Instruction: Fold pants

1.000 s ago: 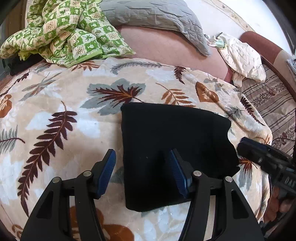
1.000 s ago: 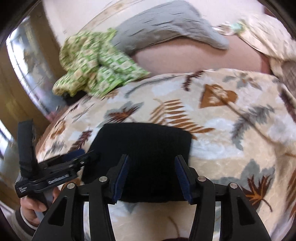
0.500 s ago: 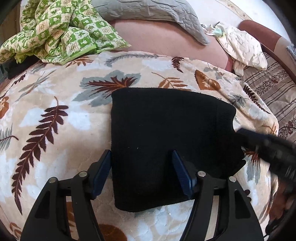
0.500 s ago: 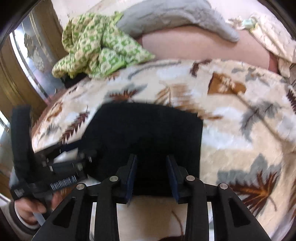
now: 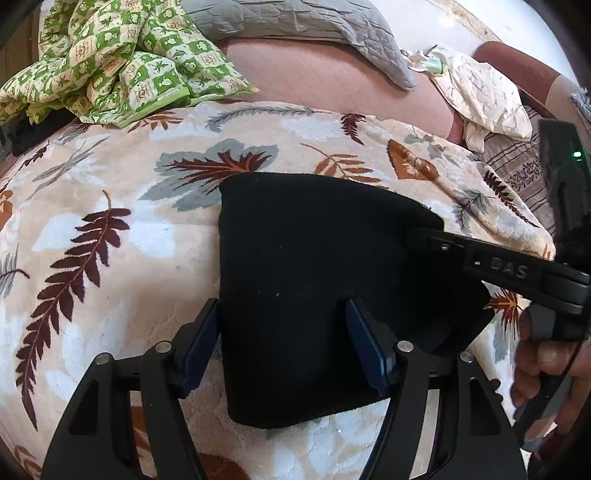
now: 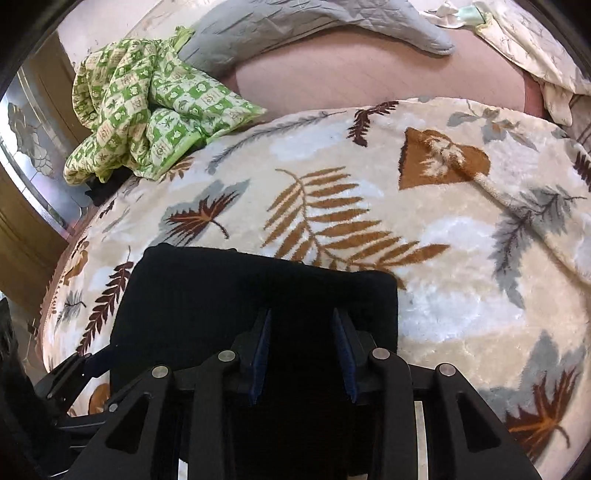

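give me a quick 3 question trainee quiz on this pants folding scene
1. True or false: the black pants lie in a compact folded block on the leaf-print blanket.
2. Which lies nearest the green checked quilt? A) grey pillow B) cream cloth C) right gripper
3. Fill in: the left gripper has one finger on the pants and the other just off their ____ edge.

Key: 1 true; 2 A; 3 left

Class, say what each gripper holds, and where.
Left gripper, jaws just opening, straddles the black pants' left edge, holding nothing. Right gripper, jaws just closing over the pants: grip unclear.
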`<action>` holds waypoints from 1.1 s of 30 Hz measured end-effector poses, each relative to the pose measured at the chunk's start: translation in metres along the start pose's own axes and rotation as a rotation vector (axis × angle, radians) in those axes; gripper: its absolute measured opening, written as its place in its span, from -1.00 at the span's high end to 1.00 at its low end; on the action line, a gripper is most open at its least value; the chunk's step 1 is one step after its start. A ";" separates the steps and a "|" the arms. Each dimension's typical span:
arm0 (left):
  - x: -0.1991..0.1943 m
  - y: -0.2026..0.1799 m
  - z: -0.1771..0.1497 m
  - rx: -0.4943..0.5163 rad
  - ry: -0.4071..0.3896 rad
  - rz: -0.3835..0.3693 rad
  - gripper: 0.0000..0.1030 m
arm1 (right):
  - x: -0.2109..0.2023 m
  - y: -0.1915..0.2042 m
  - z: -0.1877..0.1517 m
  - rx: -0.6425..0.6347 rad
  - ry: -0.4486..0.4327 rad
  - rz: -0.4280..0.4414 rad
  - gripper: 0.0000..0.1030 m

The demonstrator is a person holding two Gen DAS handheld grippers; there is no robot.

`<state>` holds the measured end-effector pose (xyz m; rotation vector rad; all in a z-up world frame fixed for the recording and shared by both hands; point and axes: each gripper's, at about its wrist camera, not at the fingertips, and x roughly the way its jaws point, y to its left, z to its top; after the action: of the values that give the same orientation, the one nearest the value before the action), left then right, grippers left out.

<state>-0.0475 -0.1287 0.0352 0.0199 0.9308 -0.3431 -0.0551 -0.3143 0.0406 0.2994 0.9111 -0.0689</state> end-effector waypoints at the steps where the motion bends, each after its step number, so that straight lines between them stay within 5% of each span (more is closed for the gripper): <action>1: 0.000 0.000 0.000 -0.002 0.000 0.000 -0.34 | -0.005 0.002 -0.001 -0.010 -0.002 -0.006 0.34; 6: -0.001 0.000 -0.001 -0.004 -0.001 0.004 -0.34 | -0.035 0.011 -0.014 -0.040 -0.020 0.001 0.09; 14: -0.001 -0.001 -0.001 0.002 -0.004 0.014 -0.37 | -0.036 0.015 -0.046 -0.092 0.017 -0.030 0.05; 33: -0.061 -0.002 0.002 0.021 -0.115 0.082 -0.62 | -0.096 0.036 -0.033 -0.021 -0.156 -0.019 -0.43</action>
<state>-0.0794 -0.1141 0.0848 0.0572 0.8098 -0.2752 -0.1327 -0.2774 0.1058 0.2621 0.7596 -0.0985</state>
